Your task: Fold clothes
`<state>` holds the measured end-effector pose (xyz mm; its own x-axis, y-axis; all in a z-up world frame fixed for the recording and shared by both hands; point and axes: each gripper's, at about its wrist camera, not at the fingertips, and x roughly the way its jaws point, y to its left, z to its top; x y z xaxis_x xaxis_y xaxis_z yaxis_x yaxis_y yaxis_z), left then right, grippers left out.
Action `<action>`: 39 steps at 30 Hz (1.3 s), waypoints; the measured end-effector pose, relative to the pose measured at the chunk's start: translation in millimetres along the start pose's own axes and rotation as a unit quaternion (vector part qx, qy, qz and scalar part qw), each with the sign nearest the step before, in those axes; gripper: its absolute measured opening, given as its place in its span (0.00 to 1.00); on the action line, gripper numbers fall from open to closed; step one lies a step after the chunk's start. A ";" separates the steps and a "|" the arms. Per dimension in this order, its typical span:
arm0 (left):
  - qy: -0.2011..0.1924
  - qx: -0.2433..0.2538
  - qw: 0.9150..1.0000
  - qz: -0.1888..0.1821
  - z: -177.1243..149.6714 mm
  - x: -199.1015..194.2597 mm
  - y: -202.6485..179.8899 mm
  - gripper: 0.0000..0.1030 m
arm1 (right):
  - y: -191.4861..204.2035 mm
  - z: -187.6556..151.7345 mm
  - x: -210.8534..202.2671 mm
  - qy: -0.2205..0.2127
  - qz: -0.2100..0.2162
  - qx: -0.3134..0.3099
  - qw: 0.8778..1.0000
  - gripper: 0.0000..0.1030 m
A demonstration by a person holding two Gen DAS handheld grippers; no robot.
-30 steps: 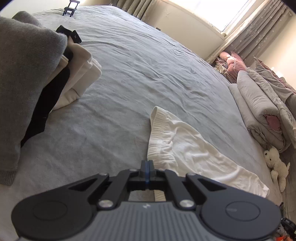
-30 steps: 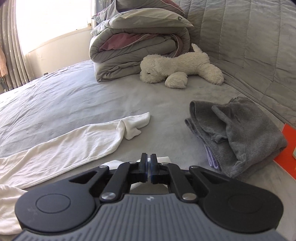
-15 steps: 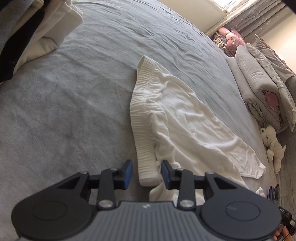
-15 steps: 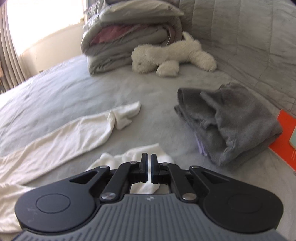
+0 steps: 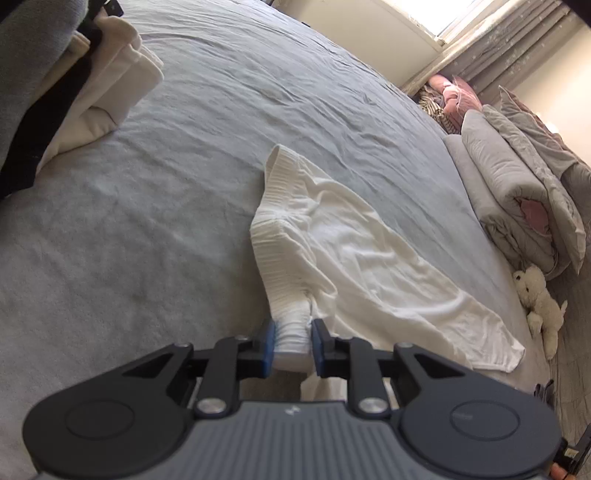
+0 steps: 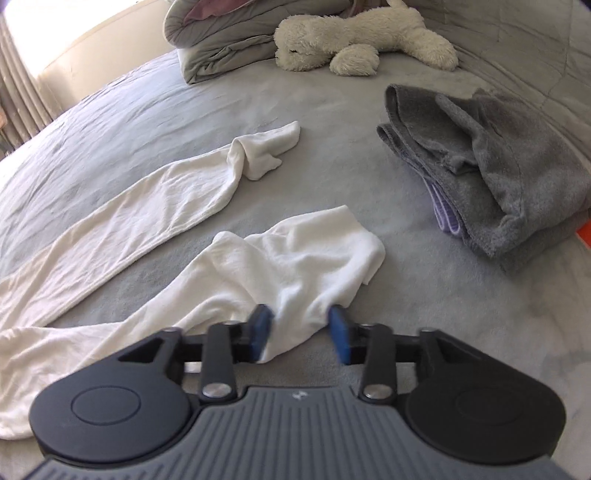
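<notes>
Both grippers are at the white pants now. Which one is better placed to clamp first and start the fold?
Left, probably. The left gripper already has the ribbed waistband corner of the white pants snug between its fingers. The right gripper stands wider, with only loose leg fabric between its fingers.

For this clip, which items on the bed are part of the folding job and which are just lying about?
In the job:
- white pants, ribbed waistband between the left gripper fingers
- leg end between the open right gripper fingers

Lying about:
- plush dog
- rolled duvet
- crumpled grey garment
- stack of folded clothes
</notes>
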<state>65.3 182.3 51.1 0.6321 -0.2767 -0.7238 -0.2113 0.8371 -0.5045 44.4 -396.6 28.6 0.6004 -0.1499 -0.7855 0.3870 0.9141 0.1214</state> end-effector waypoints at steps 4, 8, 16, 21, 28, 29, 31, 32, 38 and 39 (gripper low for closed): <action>-0.022 -0.037 0.999 -0.018 14.9 -21.2 14.0 0.19 | -2.6 8.8 -36.6 -0.109 0.026 0.012 0.994 0.05; -0.034 -0.049 0.998 -0.030 21.0 -32.8 19.1 0.19 | -13.6 14.5 -48.0 -0.137 -0.002 0.026 0.990 0.05; -0.036 -0.048 0.998 -0.038 23.3 -38.7 19.8 0.19 | -11.1 14.8 -71.9 -0.227 0.033 0.031 0.973 0.05; -0.036 -0.047 0.997 -0.043 24.7 -42.4 20.3 0.19 | -14.6 19.3 -79.9 -0.220 0.023 0.017 0.975 0.05; -0.023 0.003 0.999 -0.037 14.1 -49.0 9.7 0.19 | -31.5 16.6 -77.2 -0.154 0.009 0.045 0.987 0.05; -0.021 0.014 0.999 -0.033 11.7 -50.5 9.2 0.19 | -30.2 15.7 -85.7 -0.163 0.013 0.044 0.985 0.05; -0.018 0.034 0.999 -0.024 7.1 -52.7 9.0 0.19 | -26.9 13.3 -92.8 -0.159 0.013 0.037 0.987 0.05; -0.014 0.041 0.999 -0.016 5.1 -50.9 10.4 0.19 | -26.4 11.3 -89.4 -0.146 0.007 0.032 0.989 0.05; 0.017 0.079 0.997 0.007 -6.7 -43.6 17.2 0.19 | -28.5 -2.7 -67.9 -0.095 -0.039 0.022 0.994 0.05; 0.020 0.086 0.996 0.005 -8.2 -44.7 17.6 0.19 | -27.2 -3.2 -76.1 -0.109 -0.035 0.024 0.993 0.05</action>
<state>27.1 205.6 70.7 0.5996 -0.2833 -0.7485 -0.0846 0.9076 -0.4113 -14.0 -408.9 83.1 0.7054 -0.2956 -0.6443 0.4629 0.8804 0.1028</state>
